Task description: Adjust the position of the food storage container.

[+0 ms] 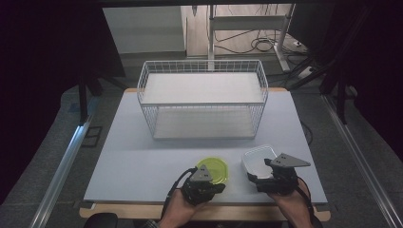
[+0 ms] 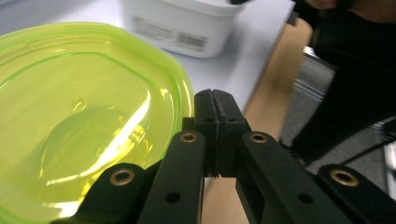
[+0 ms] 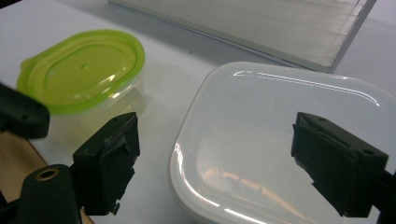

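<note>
Left tongs (image 2: pixel 215 100) pinched shut, empty, beside the green lid (image 2: pixel 79 112); right tongs (image 3: pixel 212 161) spread wide over the white container (image 3: pixel 280 140).

My left gripper (image 1: pixel 205 182) covers the near edge of the green tub (image 1: pixel 214 168) from above. In its own view, that tub's lid (image 2: pixel 79 112) is cut off left and bottom. The label (image 2: pixel 169 33) on the white box (image 2: pixel 187 23) is too blurred to read. My right gripper (image 1: pixel 270 175) hides that box's near rim.
</note>
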Tool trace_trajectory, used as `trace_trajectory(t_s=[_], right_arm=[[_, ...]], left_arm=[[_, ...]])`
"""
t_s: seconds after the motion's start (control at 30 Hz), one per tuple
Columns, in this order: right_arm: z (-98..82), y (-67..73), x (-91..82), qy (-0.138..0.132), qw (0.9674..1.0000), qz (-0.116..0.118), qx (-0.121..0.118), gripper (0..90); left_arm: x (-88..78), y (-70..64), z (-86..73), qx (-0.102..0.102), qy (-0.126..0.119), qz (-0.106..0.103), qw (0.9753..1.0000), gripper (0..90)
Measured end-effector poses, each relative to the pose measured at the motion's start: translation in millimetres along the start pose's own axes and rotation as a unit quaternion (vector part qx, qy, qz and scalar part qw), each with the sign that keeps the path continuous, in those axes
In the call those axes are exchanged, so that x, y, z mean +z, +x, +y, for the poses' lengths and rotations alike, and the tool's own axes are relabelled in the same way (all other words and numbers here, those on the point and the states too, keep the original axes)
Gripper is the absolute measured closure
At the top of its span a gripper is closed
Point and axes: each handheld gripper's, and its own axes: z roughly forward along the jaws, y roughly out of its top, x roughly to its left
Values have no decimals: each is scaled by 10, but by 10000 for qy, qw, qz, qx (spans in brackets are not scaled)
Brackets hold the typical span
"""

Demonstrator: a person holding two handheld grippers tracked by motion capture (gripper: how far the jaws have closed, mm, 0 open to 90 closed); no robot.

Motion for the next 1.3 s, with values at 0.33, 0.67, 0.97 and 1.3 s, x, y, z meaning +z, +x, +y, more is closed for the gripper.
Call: trace_trajectory(t_s=[0.33,0.67,0.97,1.3], right_arm=[[-4,1,20,28,10000,0,-15,156],[-3,-1,7,-8,10000,-25,-15,156],[-7,-3,1,-15,10000,-23,-34,156],[-8,6,14,-1,10000,-37,-58,156]], left_arm=[[-128,203,125,-191,-89,154,9997,898],[51,237,589,166,11,310,9994,886],[340,328,647,334,588,636,9957,897],[167,466,544,239,672,789,9943,897]])
